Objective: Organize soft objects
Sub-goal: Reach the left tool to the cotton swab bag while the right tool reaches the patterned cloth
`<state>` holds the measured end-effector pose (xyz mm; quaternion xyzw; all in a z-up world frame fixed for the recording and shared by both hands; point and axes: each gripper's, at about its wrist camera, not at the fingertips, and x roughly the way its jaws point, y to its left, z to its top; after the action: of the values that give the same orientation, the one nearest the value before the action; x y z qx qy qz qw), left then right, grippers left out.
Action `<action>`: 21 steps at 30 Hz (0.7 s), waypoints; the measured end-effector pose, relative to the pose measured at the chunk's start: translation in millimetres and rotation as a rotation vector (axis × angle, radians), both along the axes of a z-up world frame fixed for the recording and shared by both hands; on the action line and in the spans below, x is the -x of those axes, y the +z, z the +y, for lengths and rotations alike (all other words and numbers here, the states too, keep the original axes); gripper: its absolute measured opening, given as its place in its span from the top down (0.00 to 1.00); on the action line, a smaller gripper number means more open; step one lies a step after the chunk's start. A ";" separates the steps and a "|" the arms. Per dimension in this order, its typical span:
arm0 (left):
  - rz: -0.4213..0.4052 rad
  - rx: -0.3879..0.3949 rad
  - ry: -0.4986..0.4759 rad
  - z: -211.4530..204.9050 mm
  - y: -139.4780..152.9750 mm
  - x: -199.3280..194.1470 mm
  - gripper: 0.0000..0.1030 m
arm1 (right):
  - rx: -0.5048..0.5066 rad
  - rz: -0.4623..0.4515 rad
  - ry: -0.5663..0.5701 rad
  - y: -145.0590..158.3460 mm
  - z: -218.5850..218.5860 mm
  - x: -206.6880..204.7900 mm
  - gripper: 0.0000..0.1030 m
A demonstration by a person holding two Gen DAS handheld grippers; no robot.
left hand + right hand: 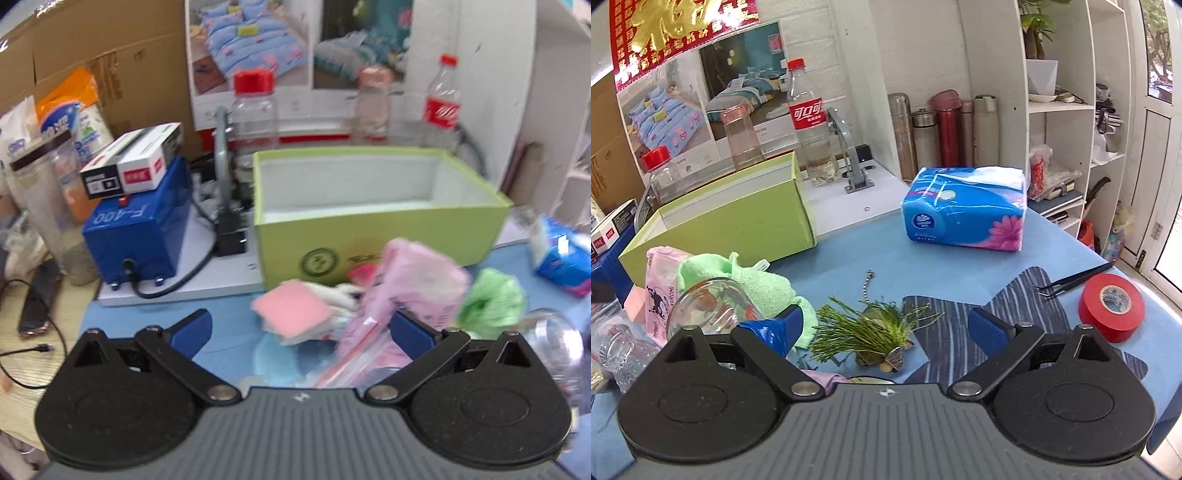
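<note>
Worktop scene, read from left to right. At far left a blue machine [138, 240] marked F-400 carries a small black-and-white carton [131, 162]; a black cable [173, 284] leaves its front. A clear jar with a red cap [254, 107] stands behind it. Centre: an open lime-green box [376, 236] with white lining, nothing visible inside it. Just in front of the box lies the heap of soft things: a pink sponge pad [293, 308], a pink plastic pack [417, 280] and, beside it to the right, a crumpled green cloth [491, 299], all resting on the blue mat [229, 332]; this view is motion-blurred. The left gripper [299, 328] hangs above the mat with its blue fingers [192, 326] spread wide, nothing between them; the heap lies between and beyond the fingertips.

In the right wrist view, the same green cloth [750, 284] lies at left, partly behind an overturned glass jar [709, 310], with the pink pack [661, 288] touching its far side. The right gripper [886, 326] is likewise spread wide and holds nothing. Between its fingers sits a tuft of green artificial grass [864, 328] on a small base, with a bead chain [868, 288] beyond it. Farther right: a blue pack of tissues [964, 210], well apart from the heap; black tweezers [1075, 282]; and a roll of red tape [1112, 308] near the mat's right edge. A cola bottle [810, 122] stands behind the box.
</note>
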<state>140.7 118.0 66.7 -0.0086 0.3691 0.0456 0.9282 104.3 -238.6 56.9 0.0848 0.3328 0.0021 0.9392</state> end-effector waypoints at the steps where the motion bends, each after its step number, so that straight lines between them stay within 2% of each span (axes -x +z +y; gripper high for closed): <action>1: 0.020 0.002 0.031 8.8 -5.7 -0.4 0.00 | 0.001 -0.004 -0.008 0.6 -2.5 0.7 0.19; 5: 0.052 0.050 0.144 51.9 -17.9 10.8 0.00 | -0.011 -0.011 -0.045 0.3 -10.9 -0.1 0.19; 10: 0.109 0.007 0.267 97.7 -41.0 43.7 0.01 | -0.030 0.019 -0.023 -8.7 -6.9 -5.9 0.19; 15: 0.135 0.016 0.318 122.8 -53.6 81.0 0.01 | -0.030 0.021 -0.011 -9.8 -0.9 -5.8 0.19; 18: 0.072 0.035 0.295 118.5 -38.5 103.5 0.01 | -0.026 0.025 -0.002 -10.1 2.7 -5.9 0.19; 21: 0.003 0.040 0.159 97.4 -22.2 112.8 0.01 | -0.022 0.024 0.003 -9.7 5.7 -5.9 0.19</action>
<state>27.9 215.4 44.5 -0.0565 0.3694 0.1119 0.9208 110.3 -232.9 47.2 0.0946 0.3444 0.0063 0.9340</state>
